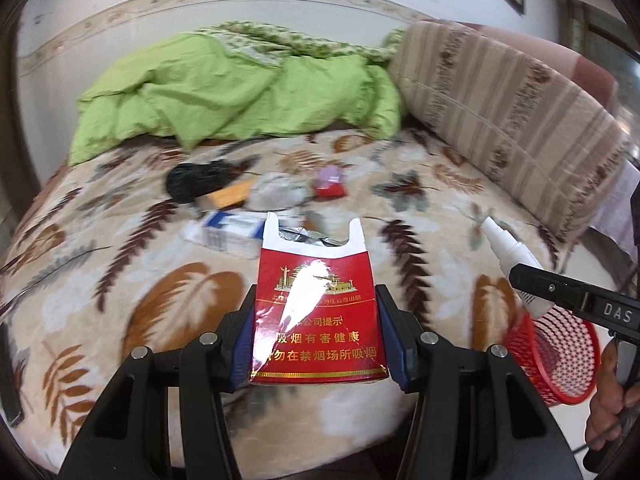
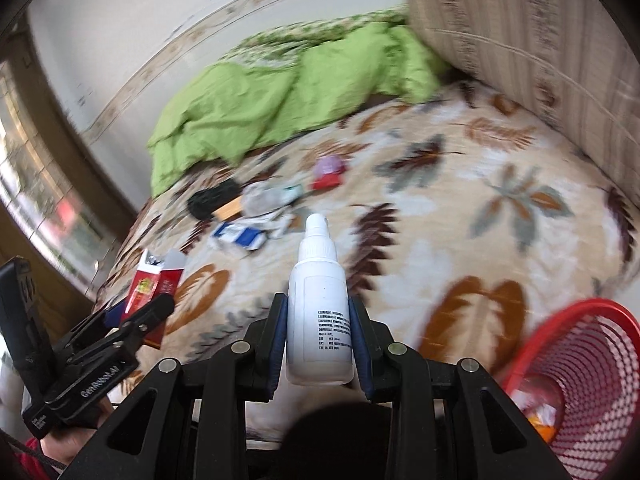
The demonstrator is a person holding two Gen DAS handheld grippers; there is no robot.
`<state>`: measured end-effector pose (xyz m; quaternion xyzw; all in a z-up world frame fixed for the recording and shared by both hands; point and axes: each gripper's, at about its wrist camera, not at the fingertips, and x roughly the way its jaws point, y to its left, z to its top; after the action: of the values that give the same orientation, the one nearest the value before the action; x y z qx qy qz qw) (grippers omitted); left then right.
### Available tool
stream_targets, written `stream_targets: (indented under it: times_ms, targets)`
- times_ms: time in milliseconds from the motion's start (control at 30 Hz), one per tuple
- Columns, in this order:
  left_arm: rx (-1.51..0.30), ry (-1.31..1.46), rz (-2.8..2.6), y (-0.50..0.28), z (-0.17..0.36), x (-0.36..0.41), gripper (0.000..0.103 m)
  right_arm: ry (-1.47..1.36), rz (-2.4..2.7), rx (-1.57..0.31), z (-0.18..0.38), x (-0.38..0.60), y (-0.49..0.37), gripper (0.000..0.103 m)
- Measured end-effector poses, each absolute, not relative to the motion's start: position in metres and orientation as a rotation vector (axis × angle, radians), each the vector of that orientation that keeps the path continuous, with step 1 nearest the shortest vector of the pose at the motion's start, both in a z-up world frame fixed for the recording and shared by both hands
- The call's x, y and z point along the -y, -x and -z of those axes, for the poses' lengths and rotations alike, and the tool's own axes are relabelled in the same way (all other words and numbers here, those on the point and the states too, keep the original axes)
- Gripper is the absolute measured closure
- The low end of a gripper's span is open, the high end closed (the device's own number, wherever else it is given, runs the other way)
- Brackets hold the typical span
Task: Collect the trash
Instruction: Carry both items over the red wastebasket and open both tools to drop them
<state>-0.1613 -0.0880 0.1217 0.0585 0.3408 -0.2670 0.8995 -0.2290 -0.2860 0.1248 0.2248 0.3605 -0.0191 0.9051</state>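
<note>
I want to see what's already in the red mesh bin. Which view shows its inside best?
The right wrist view: the red mesh bin opens toward the camera, with scraps at its bottom. The left wrist view shows only its side, partly behind the right gripper.

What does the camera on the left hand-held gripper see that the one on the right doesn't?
Only the left view shows the red cigarette pack head-on, with its printed front, torn-open top and foil, clamped in the left hand-held gripper. Only the right view shows the white bottle close up with its label, clamped in the right hand-held gripper, plus scraps inside the red mesh basket. Both show the leaf-patterned bed cover, the green quilt, the striped cushion and the litter pile mid-bed.
</note>
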Motion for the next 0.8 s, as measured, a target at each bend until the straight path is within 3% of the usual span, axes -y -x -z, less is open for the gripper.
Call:
stream_targets:
  times_ms: [400, 700, 767, 800]
  targets:
    - [-0.818, -0.167, 0.908, 0.197, -0.129, 0.207, 0.05, -0.617, 0.36, -0.73, -0.111, 0.407, 0.341, 0.071]
    - [-1.016, -0.237, 1.201, 0.246, -0.103, 0.306, 0.05, -0.691, 0.468, -0.711, -0.104, 0.446, 0.385, 0.071]
    - [-1.036, -0.243, 1.225, 0.252, -0.101, 0.313, 0.047, -0.704, 0.482, -0.697, -0.106, 0.451, 0.391, 0.066]
    - [-1.032, -0.245, 1.229, 0.255, -0.102, 0.314, 0.045, -0.705, 0.487, -0.69, -0.107, 0.453, 0.394, 0.059]
